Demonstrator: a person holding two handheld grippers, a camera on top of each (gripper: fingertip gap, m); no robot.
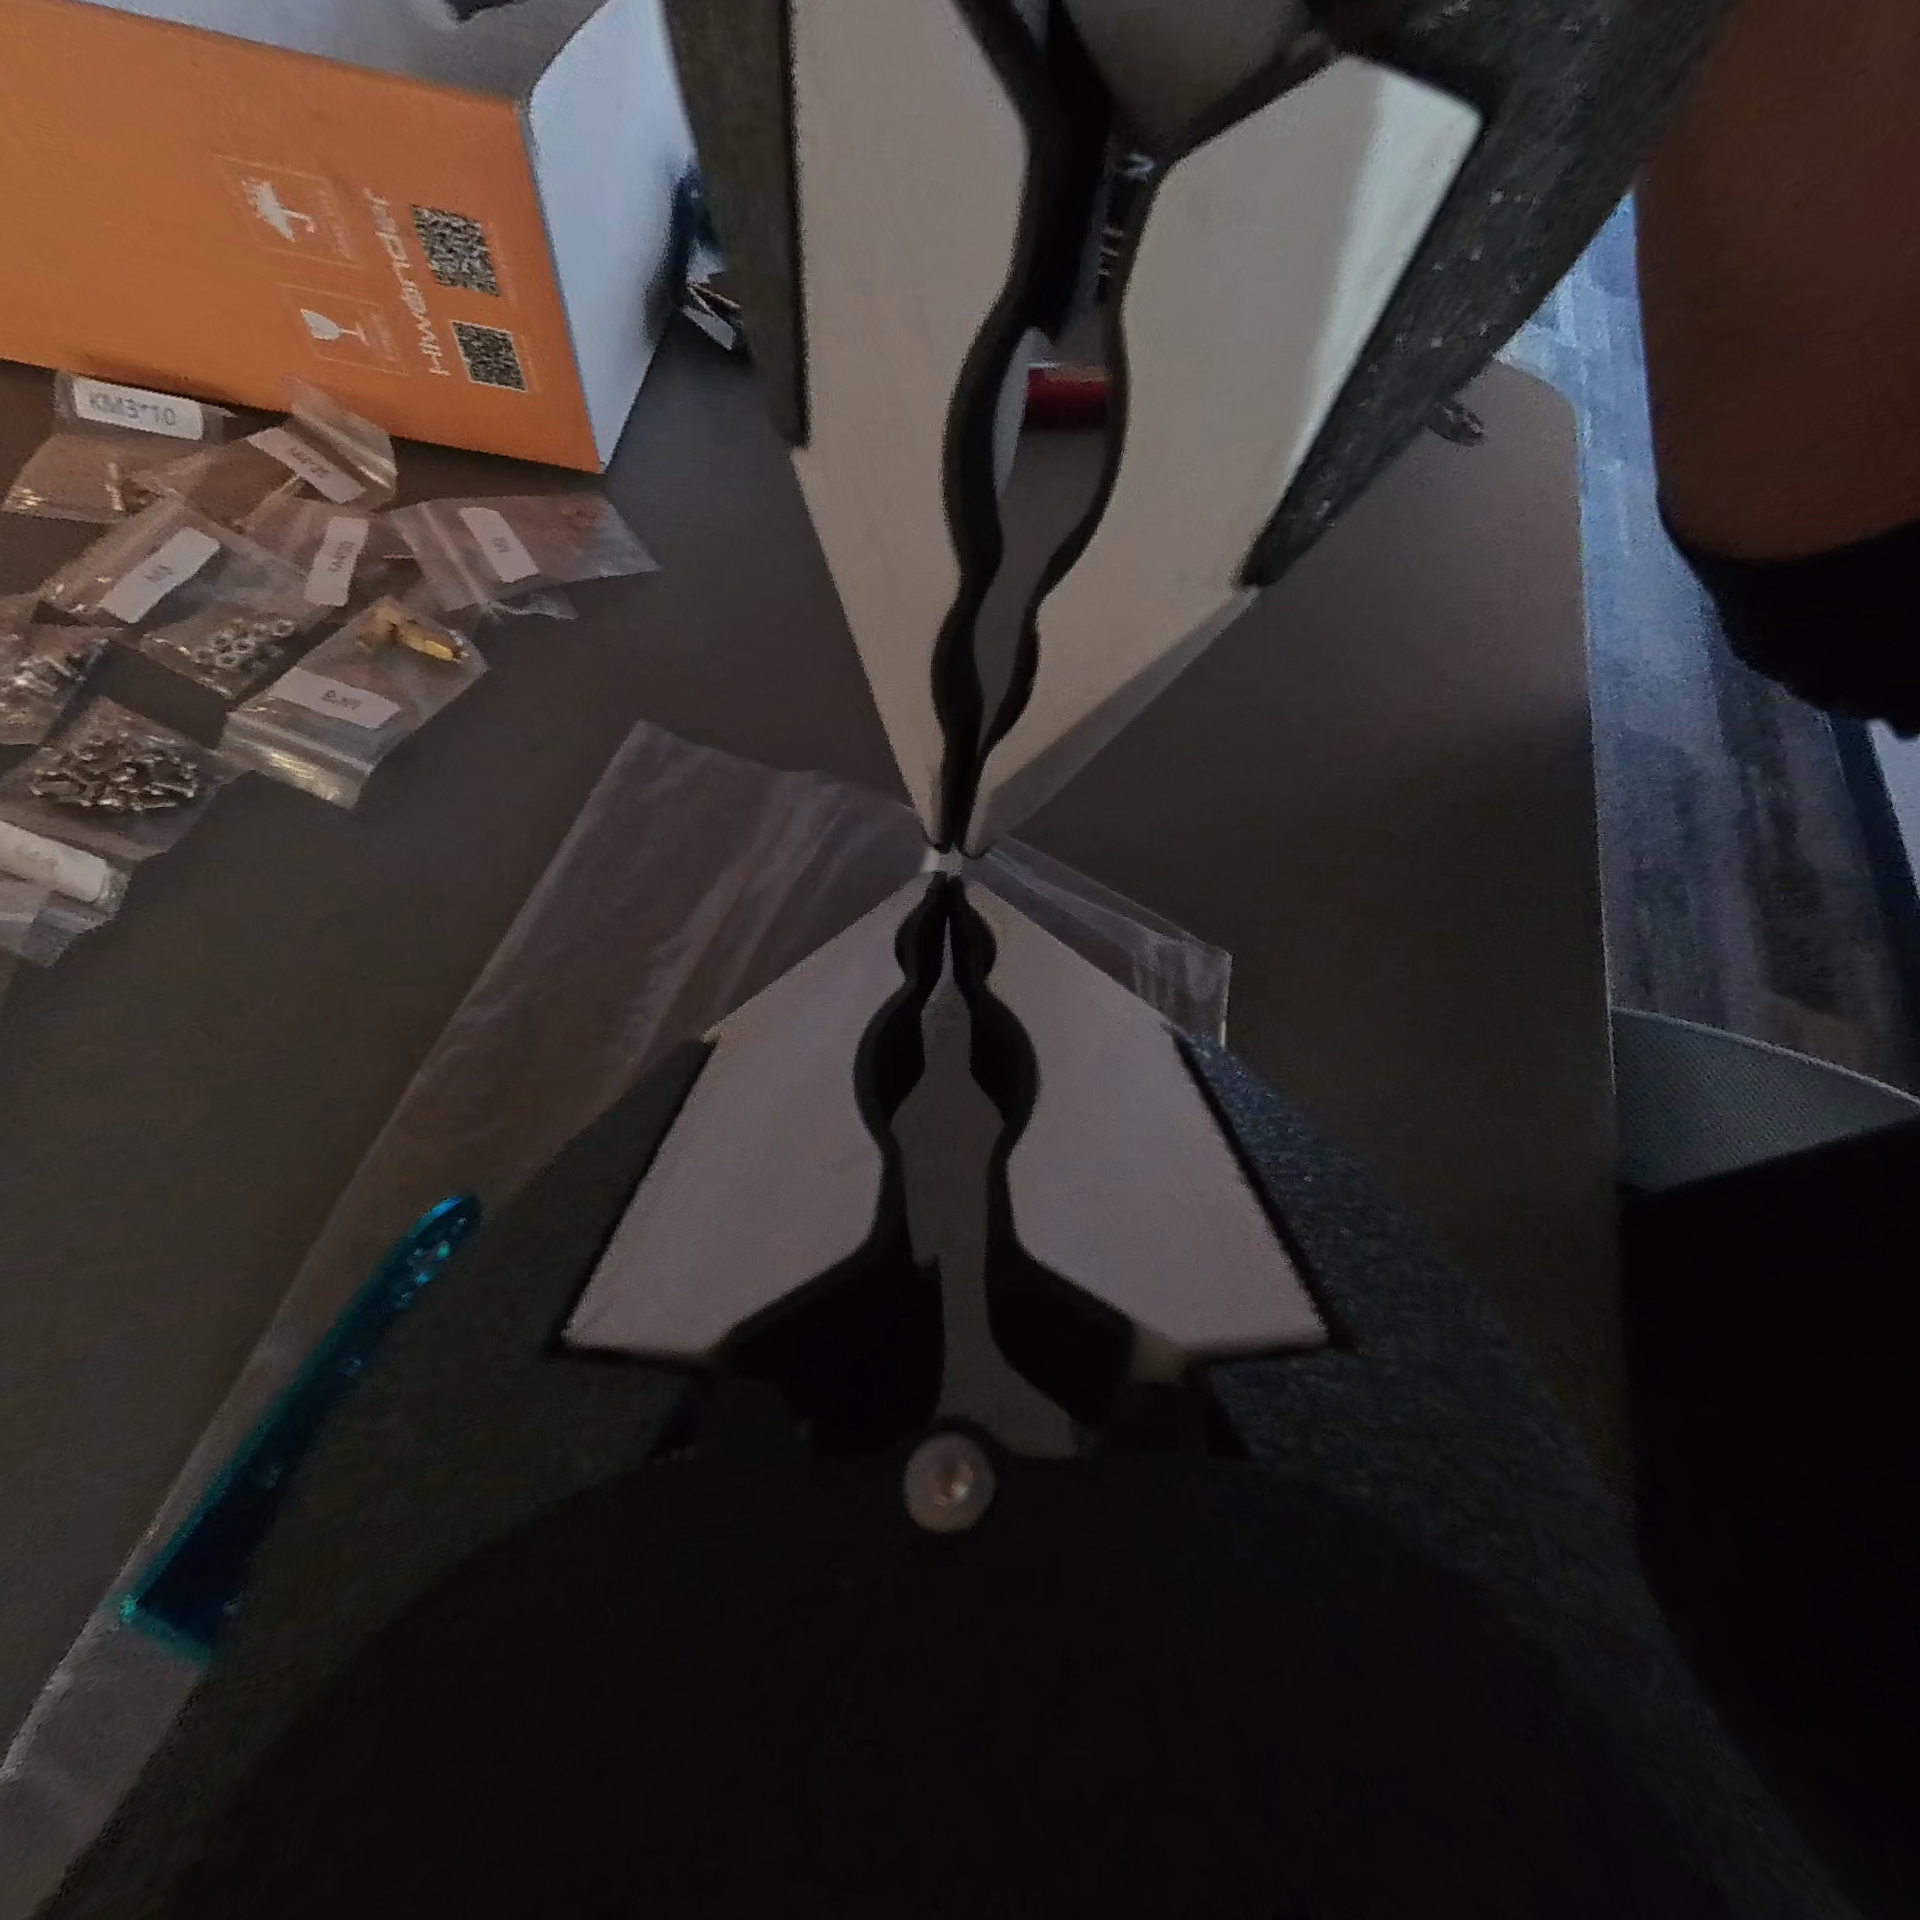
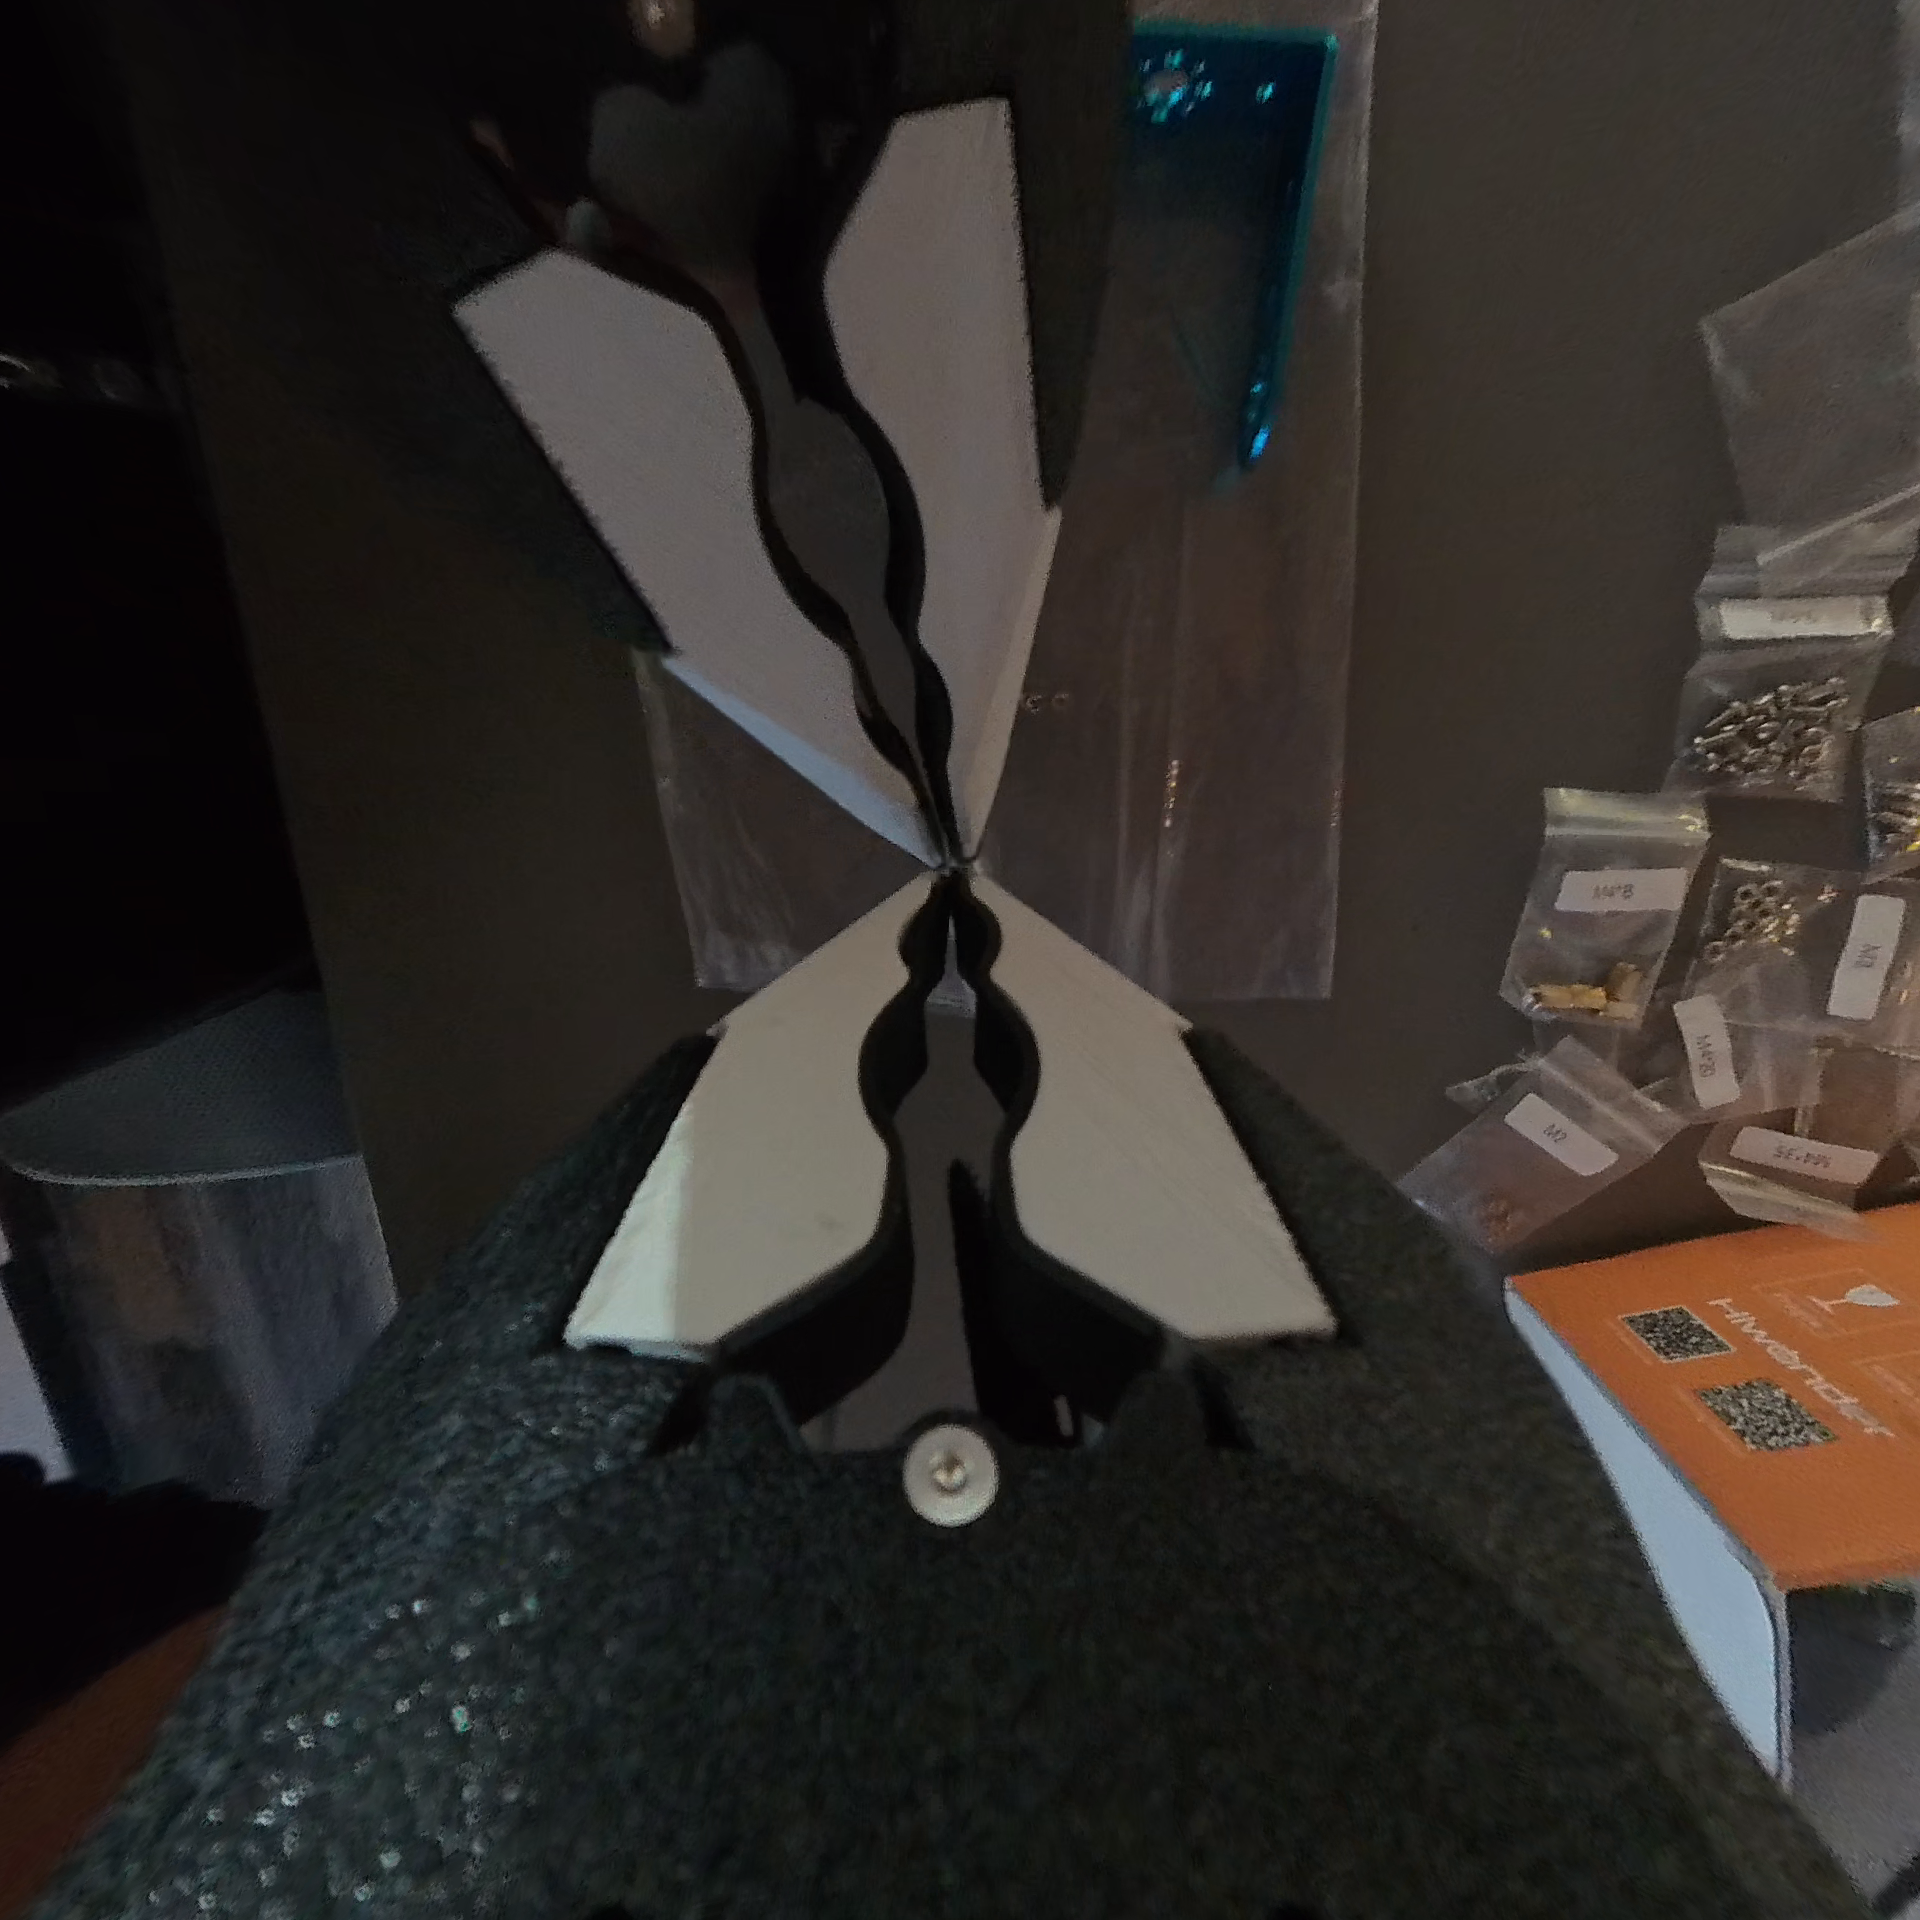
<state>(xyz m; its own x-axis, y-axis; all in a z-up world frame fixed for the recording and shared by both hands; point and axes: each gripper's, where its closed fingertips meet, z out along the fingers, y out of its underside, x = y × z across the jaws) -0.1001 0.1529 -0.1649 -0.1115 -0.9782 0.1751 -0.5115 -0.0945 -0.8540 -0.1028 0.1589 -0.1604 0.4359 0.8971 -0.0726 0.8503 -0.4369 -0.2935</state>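
Observation:
A long clear plastic bag (image 1: 644, 935) lies on the dark table with a blue metal part (image 1: 312, 1434) in its near end. My left gripper (image 1: 951, 883) is shut, and the film's folds run together at its tips. My right gripper (image 1: 951, 826) comes in from the far side, also shut, tip to tip with the left on the same spot near the bag's open end. In the right wrist view my right gripper (image 2: 951, 883) meets the left gripper (image 2: 951, 847) over the bag (image 2: 1195, 831), with the blue part (image 2: 1278, 260) at its far end.
An orange and white box (image 1: 260, 229) and several small zip bags of screws and nuts (image 1: 208, 623) lie at the left; they show at the right in the right wrist view (image 2: 1766, 883). A small red item (image 1: 1065, 393) lies beyond. The table edge (image 1: 1590, 831) runs along the right, with a grey round object (image 1: 1766, 1091) past it. Left and right tips are no more than a few centimetres apart.

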